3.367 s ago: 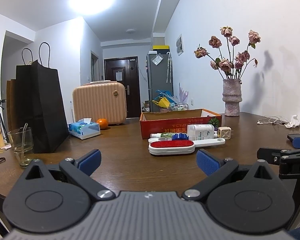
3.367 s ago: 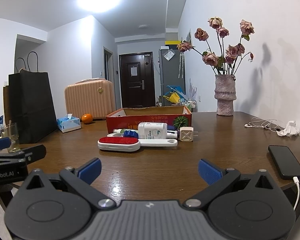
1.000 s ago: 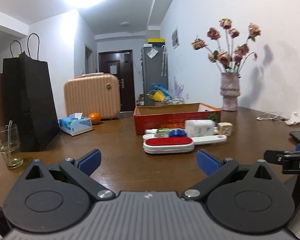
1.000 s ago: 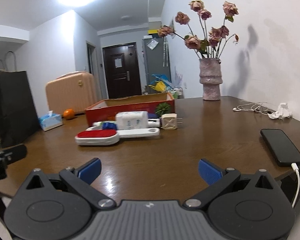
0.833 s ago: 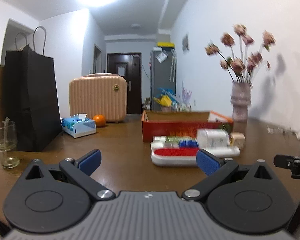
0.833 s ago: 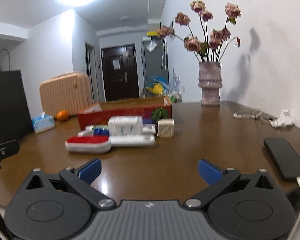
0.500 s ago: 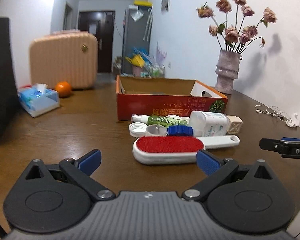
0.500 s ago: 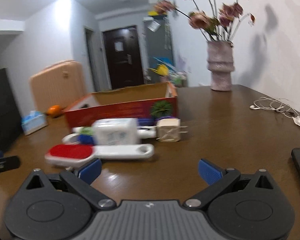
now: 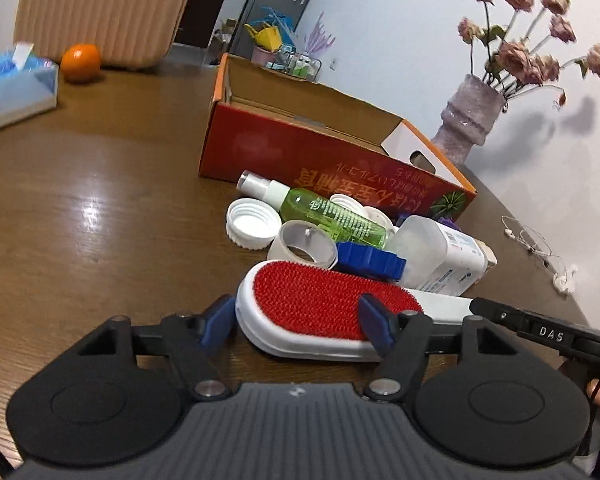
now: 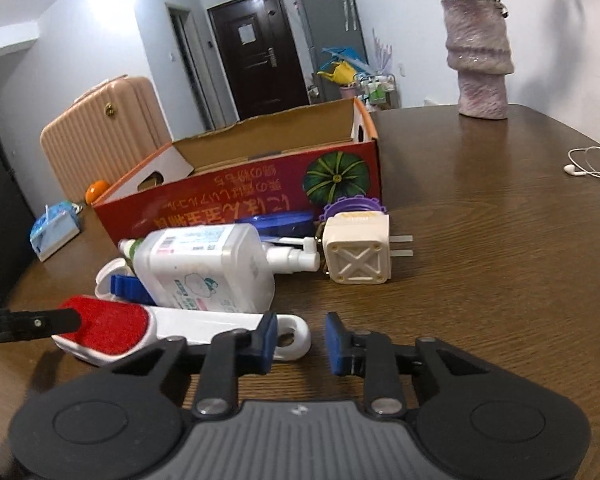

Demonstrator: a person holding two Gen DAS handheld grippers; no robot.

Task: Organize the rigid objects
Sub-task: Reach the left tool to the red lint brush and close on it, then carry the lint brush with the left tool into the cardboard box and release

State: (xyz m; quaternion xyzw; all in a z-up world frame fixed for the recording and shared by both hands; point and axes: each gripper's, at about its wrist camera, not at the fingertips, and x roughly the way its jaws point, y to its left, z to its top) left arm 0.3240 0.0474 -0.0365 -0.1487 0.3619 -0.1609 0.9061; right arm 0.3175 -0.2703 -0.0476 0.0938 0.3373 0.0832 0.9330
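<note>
A white lint brush with a red head [image 9: 324, 300] lies nearest on the brown table. My left gripper [image 9: 298, 322] straddles the red head, its jaws closing; the left pad [image 9: 220, 320] is at the head's end and the right pad hangs over the bristles. My right gripper [image 10: 302, 344] is at the brush handle's ring end [image 10: 292, 334], jaws closing, with a gap still showing on the right side. Behind the brush lie a white bottle [image 10: 204, 268], a green spray bottle [image 9: 332, 216], a blue toothed cap [image 9: 370, 260], white caps [image 9: 254, 222] and a cream plug [image 10: 358, 248].
An open red cardboard box [image 9: 320, 148] stands just behind the pile. A vase of dried roses [image 9: 470, 120] is at the back right, with earphones [image 10: 592, 164] on the table near it. A tissue box [image 9: 16, 88], an orange [image 9: 80, 62] and a peach suitcase [image 10: 104, 140] are at the left.
Both grippers came forward over the table and tipped down onto the lint brush. Their jaws went from wide to much narrower, the right more than the left.
</note>
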